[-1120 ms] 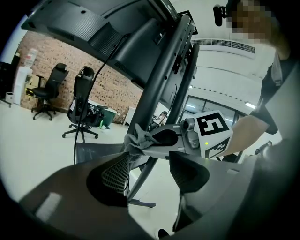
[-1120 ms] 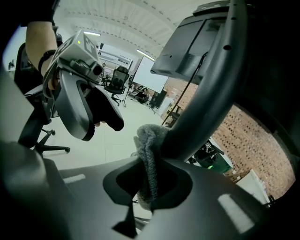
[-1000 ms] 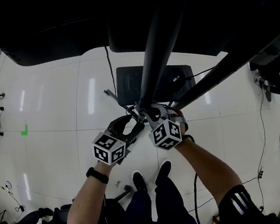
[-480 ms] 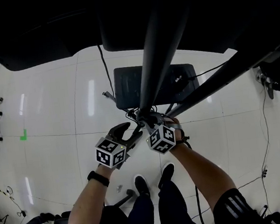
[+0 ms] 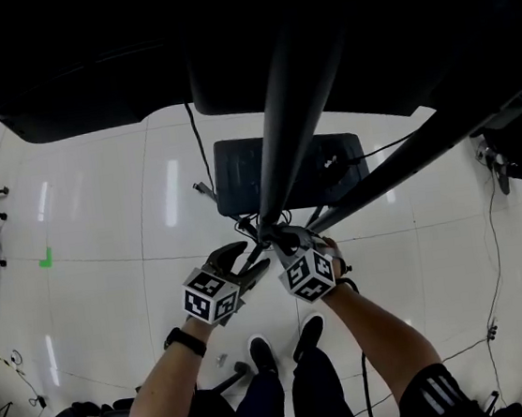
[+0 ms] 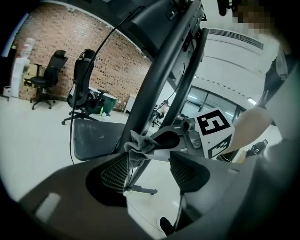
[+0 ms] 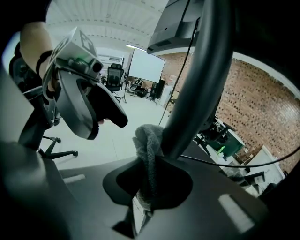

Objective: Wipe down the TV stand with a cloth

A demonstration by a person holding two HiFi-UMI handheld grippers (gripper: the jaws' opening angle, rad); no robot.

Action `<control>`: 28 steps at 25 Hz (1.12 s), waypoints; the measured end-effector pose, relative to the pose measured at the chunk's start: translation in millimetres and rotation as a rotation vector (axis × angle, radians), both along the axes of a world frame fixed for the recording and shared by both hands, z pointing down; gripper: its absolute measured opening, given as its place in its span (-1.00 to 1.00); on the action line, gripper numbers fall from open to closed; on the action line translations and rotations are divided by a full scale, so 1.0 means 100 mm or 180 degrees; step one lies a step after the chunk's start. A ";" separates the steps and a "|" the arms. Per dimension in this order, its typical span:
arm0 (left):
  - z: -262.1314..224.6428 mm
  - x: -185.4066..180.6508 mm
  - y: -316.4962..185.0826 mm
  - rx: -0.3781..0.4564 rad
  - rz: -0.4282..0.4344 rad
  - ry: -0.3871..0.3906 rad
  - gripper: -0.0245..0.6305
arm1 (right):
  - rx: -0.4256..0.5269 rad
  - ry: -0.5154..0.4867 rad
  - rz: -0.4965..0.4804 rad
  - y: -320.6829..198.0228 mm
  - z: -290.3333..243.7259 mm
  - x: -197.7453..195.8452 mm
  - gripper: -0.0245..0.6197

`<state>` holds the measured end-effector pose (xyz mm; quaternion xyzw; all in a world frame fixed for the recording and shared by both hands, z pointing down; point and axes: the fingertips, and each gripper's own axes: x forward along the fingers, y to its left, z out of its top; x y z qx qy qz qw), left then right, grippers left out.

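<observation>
Sliding slightly along the TV stand pole [image 5: 291, 105], right gripper [image 7: 147, 187] keeps pinching the cloth [image 7: 149, 140]; left gripper [image 6: 149, 159] jaws spread, seemingly empty; wiping continues.

TV stand pole [image 5: 288, 105] blocks ahead — floor [image 5: 100, 204] leftward open.

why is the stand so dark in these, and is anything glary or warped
Head view: the stand's poles read nearly black against the bright floor, which carries streaks of glare, and the frame's top is underexposed. Left gripper view: fisheye bows the brick wall, the corners vignette, the cloth is sharp. Right gripper view: same bowing, cloth sharp, one pole a silhouette beside it.
</observation>
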<state>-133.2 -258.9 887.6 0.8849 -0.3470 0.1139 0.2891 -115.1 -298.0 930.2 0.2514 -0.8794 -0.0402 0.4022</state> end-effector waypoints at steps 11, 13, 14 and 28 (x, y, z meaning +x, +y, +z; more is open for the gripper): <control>-1.36 0.22 0.22 0.0513 0.0188 0.0068 -0.01 | 0.0330 -0.0326 -0.0043 0.35 -1.44 0.15 -0.82; -1.69 0.27 0.27 0.0637 0.0241 0.0072 -0.01 | 0.0429 -0.0399 -0.0001 0.36 -1.80 0.18 -0.82; -1.86 0.29 0.29 0.0698 0.0256 0.0084 -0.01 | 0.0477 -0.0434 0.0017 0.36 -1.98 0.20 -0.82; -3.59 0.74 0.62 0.1412 0.0556 0.0211 -0.01 | 0.1298 -0.0647 0.0223 0.24 -4.18 0.78 -0.82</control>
